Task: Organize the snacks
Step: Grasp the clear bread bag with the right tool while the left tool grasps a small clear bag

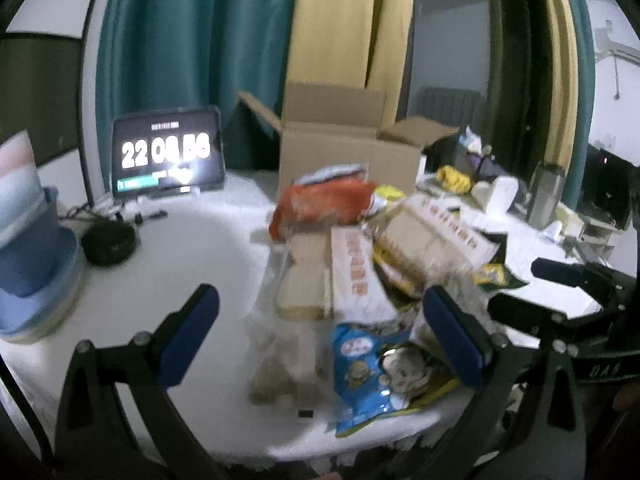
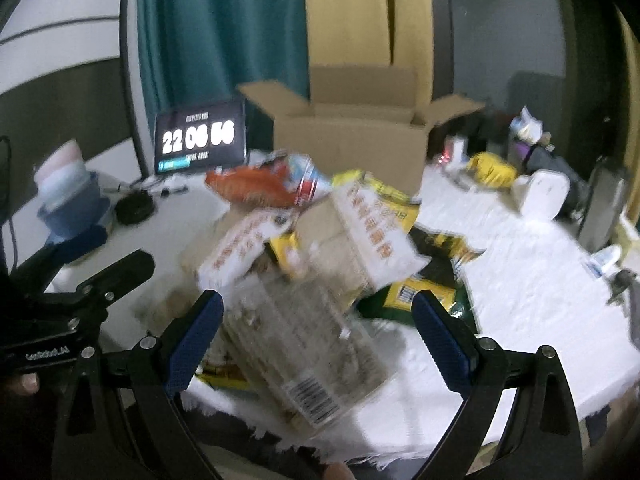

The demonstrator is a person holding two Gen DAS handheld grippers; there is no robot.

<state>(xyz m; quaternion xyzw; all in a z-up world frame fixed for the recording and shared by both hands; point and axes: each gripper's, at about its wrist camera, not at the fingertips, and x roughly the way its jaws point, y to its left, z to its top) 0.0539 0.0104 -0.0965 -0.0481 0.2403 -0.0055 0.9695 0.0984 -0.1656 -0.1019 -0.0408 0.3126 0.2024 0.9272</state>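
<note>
**Both grippers spread over the snack heap in front of the cardboard box**

The snacks lie in a loose pile on the white-covered counter [image 2: 520,272], just in front of the open cardboard box [image 2: 348,144], whose flaps stand up. An orange bag [image 1: 324,204] sits nearest the box; white packets with orange lettering [image 2: 372,232] lean across the pile's middle.

The left gripper [image 1: 320,340] is spread wide and holds nothing. A blue snack bag [image 1: 372,368] lies between its fingers, closer to the right one, at the end of the pile farthest from the box.

The right gripper [image 2: 318,340] is also spread wide and empty. A clear packet with a barcode [image 2: 304,344] lies between its fingers, on the near edge of the pile; whether a finger touches it cannot be told through the blur.

Left of the box stands a tablet showing a clock [image 1: 168,152].
</note>
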